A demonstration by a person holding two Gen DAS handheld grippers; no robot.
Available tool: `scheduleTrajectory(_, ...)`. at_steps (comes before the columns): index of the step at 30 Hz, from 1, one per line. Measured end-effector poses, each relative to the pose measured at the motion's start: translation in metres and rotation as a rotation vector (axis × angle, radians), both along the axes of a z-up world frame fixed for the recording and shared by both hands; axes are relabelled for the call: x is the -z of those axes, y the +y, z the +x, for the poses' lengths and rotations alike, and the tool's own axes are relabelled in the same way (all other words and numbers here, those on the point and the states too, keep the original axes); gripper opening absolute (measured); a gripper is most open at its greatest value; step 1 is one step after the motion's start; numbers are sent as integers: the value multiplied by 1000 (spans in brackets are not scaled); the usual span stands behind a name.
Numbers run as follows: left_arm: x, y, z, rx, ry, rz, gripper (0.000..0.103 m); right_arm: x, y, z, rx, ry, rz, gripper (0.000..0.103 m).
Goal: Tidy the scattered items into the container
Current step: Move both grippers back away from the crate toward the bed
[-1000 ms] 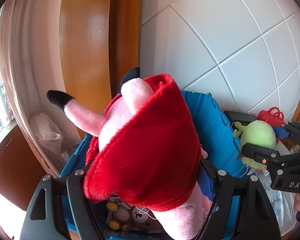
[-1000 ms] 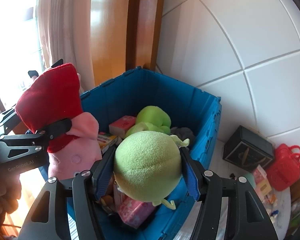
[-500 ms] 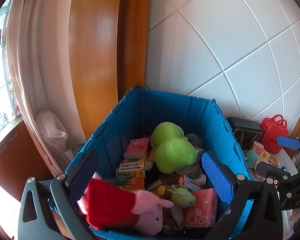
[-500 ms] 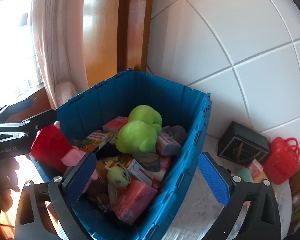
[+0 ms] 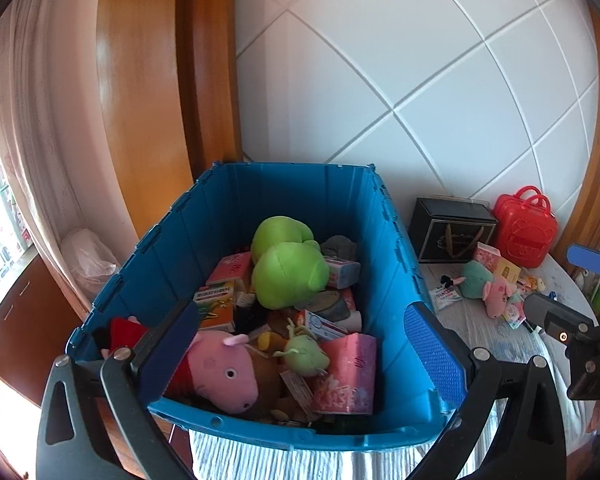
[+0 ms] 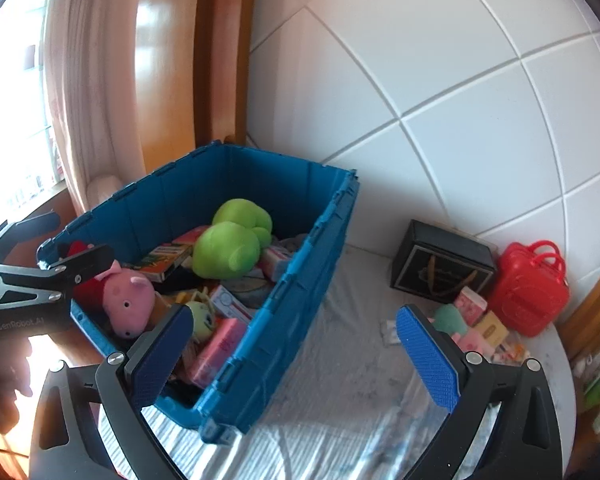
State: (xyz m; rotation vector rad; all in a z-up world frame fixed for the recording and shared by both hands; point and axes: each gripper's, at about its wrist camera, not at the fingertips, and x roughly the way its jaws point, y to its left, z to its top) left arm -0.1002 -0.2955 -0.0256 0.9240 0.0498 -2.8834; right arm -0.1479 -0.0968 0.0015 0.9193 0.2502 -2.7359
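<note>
A blue plastic crate stands against the white tiled wall, filled with toys and boxes. In it lie a pink pig plush in a red dress and two green plush toys. My left gripper is open and empty over the crate's near end. My right gripper is open and empty, above the crate's right wall and the cloth. Scattered items remain right of the crate: a small pig plush, small boxes.
A black box and a red toy suitcase stand by the wall at the right. A striped cloth covers the surface. Curtain and wooden frame are at the left.
Both grippers opened: the pig plush and the green plush dropped into the crate. Both grippers have since pulled back, the right one swinging right.
</note>
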Motion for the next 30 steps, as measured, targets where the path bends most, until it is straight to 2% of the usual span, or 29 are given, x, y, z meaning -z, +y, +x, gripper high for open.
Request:
scheduleTrajectory(4,-11,51,12,28,0,-5,103,-5,51,20,63,12,-22,103)
scheduleTrajectory(14,-23,184,39,84,-73,19,103,-13,195,80,267,11,-51,103)
scheduleTrajectory(16,-24,204,47,85,-76,2,103,-15,217,92,305,10,-48,103)
scheduleTrajectory(19,-27,228,61,81,-71,-15,103,-15,245,108,340,-2,-53,103)
scheduleTrajectory(22,-26,244,73,77,-80,7,103,-13,266,123,344,-15,-56,103)
scheduleTrajectory(30,-34,279,100,37,-86,-22,103,-6,297,152,329,-34,-71,103)
